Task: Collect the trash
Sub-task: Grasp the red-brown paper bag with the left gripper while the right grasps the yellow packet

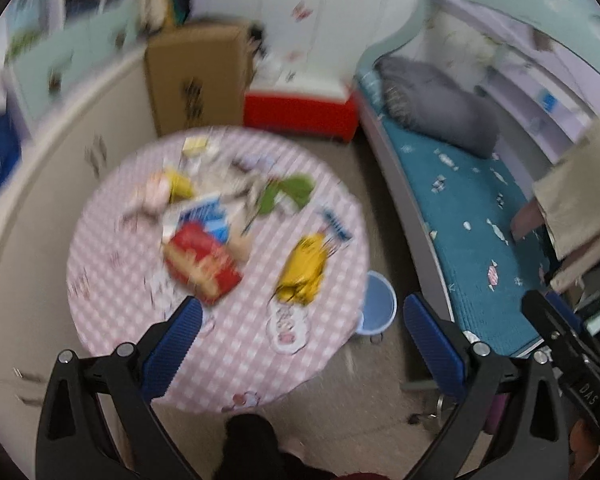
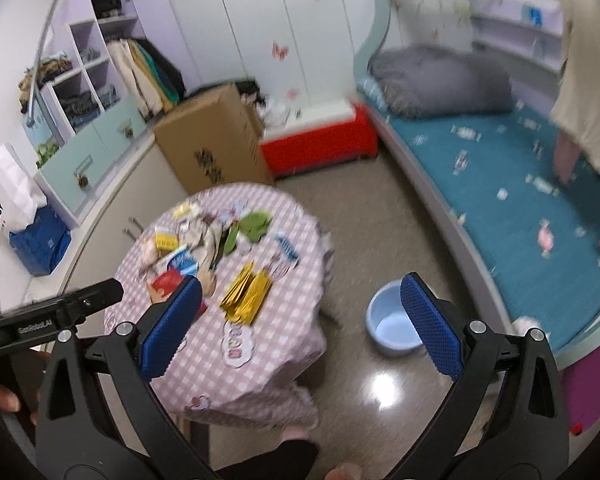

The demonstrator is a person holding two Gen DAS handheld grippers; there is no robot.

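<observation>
The bed (image 2: 500, 184) with its teal cover runs along the right of the room and carries a grey pillow (image 2: 440, 80) at its far end. A cardboard box (image 2: 212, 140) and a red chest (image 2: 320, 140) stand on the floor past the far edge of the table.

The round table (image 1: 228, 344), under a pink checked cloth, carries the trash. A light blue basin (image 2: 392, 326) stands on the floor just beside the table's right edge, between table and bed.

The red packet (image 1: 202, 262) lies near the table's centre, its long axis running from far-left to near-right. The yellow foil packet (image 1: 304, 272) lies toward the right edge, its long axis running near to far. A blue-and-white packet (image 1: 208, 216) touches the red packet on its far side. A green wrapper (image 1: 288, 194), a small yellow packet (image 1: 180, 186) and paler scraps lie toward the far edge; blur hides their detail.

My left tongs (image 1: 296, 344) are spread wide above the near edge, holding nothing. My right tongs (image 2: 300, 320) are likewise spread wide, holding and touching nothing.
</observation>
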